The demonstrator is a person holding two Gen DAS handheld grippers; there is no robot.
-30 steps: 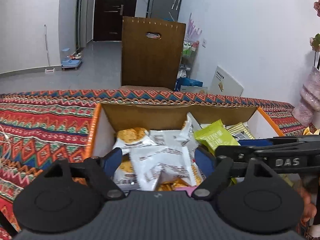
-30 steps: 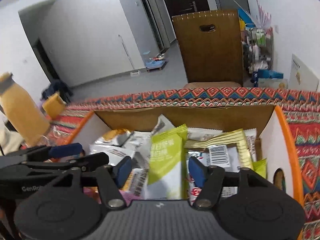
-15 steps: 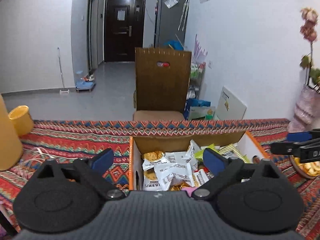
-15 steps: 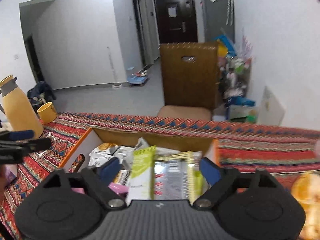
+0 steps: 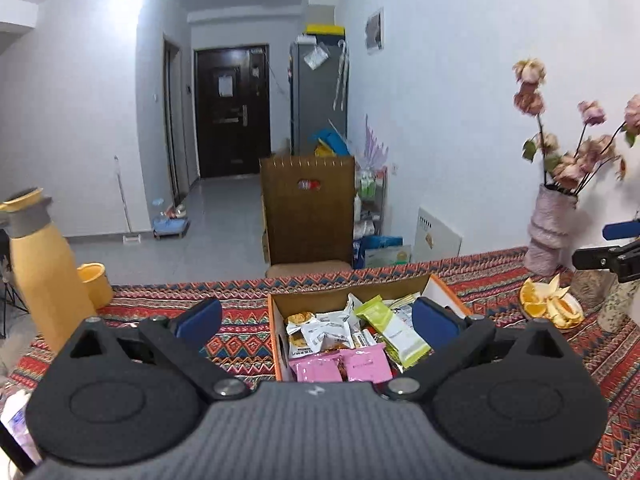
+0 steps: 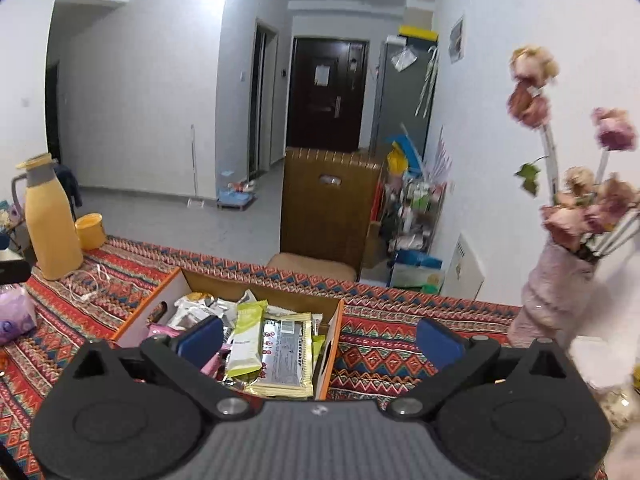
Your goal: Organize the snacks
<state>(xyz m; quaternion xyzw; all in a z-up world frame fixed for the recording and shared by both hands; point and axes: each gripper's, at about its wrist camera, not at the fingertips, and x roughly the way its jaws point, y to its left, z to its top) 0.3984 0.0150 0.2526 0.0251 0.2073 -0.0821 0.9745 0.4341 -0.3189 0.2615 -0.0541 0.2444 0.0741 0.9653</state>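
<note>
A cardboard box (image 5: 277, 336) with orange edges stands on the patterned tablecloth, full of snack packets. Among them are a green packet (image 5: 390, 330), two pink packets (image 5: 340, 364) and a white cookie packet (image 5: 316, 330). My left gripper (image 5: 316, 320) hovers above and behind the box, its jaws opening wide with nothing held between them. In the right wrist view the box (image 6: 334, 344) sits lower left, with the green packet (image 6: 246, 340) and a yellowish packet (image 6: 286, 356) on top. My right gripper (image 6: 319, 340) is also raised, its jaws opening and holding nothing. It shows at the right edge (image 5: 604, 244) of the left wrist view.
A yellow flask (image 5: 40, 272) and yellow cup (image 5: 94, 284) stand at the table's left. A vase of dried flowers (image 5: 550, 232) and a plate of orange slices (image 5: 550, 308) are on the right. A purple pack (image 6: 14, 312) and white cable (image 6: 86, 288) lie left. A brown chair (image 5: 308, 216) stands behind the table.
Both grippers have drawn back and up from inside the box, and their jaws have spread wide. The packets they were close to stay in the box.
</note>
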